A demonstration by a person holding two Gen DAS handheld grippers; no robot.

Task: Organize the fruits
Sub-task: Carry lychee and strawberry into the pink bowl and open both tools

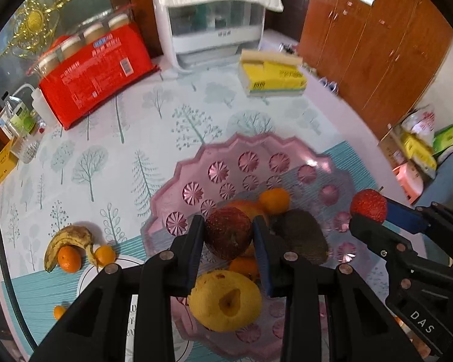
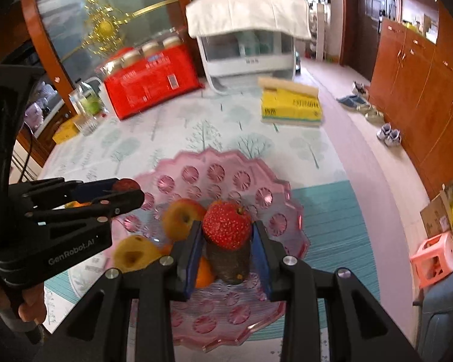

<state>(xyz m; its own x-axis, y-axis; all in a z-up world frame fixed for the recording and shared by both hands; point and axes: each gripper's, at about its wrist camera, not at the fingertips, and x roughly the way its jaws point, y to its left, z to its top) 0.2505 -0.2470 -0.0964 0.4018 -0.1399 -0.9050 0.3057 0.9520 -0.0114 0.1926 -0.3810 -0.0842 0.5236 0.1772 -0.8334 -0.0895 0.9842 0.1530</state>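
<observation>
Right wrist view shows the right gripper (image 2: 227, 242) clamping a strawberry (image 2: 227, 224) above the pink plate (image 2: 290, 211), while the left gripper (image 1: 228, 244) pinches an apple (image 1: 228, 236) there; hard squeezing may bruise both.
</observation>
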